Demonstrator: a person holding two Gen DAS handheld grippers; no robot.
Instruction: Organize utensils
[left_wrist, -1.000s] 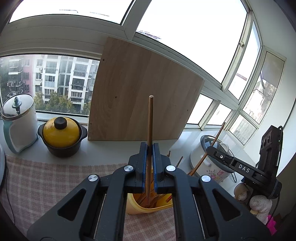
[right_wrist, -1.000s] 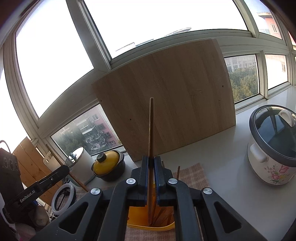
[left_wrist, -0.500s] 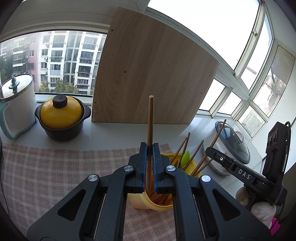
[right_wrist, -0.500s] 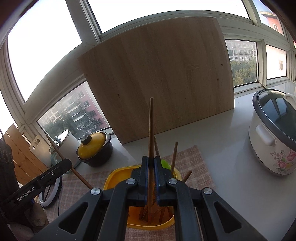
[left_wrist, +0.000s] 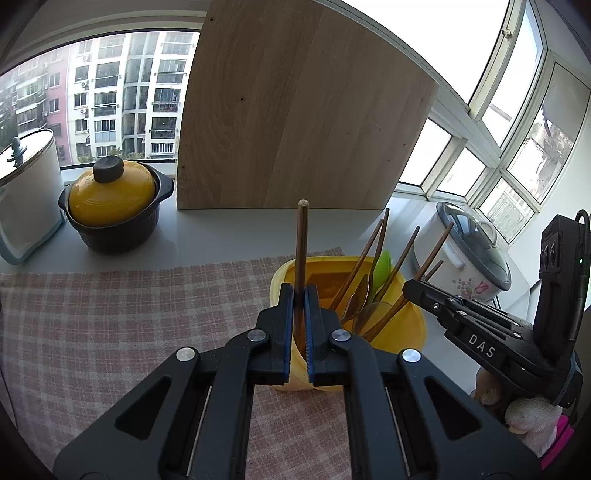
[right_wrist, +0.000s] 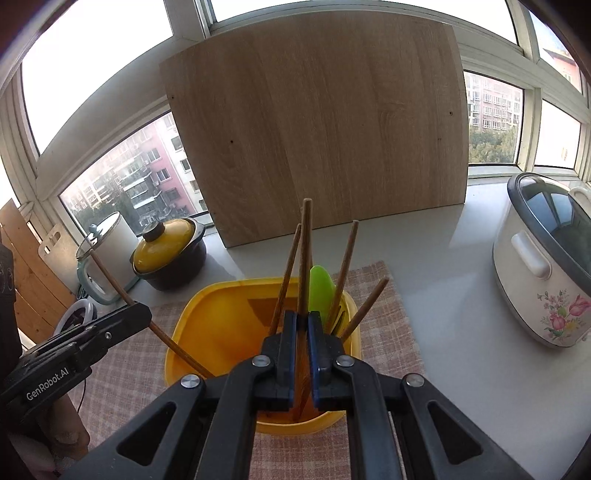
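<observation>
Both chopsticks lowered into yellow holder (crowded).

Yellow holder open on its left half, upright utensils crowding the right, rice cooker beside

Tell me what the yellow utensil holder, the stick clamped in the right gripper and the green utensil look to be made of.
Yellow utensil holder: probably plastic; smooth, slightly glossy, faintly translucent walls.
Stick in the right gripper: likely wood or bamboo; matte brown with fine grain.
Green utensil: looks like plastic or silicone; uniform bright colour, soft sheen.
</observation>
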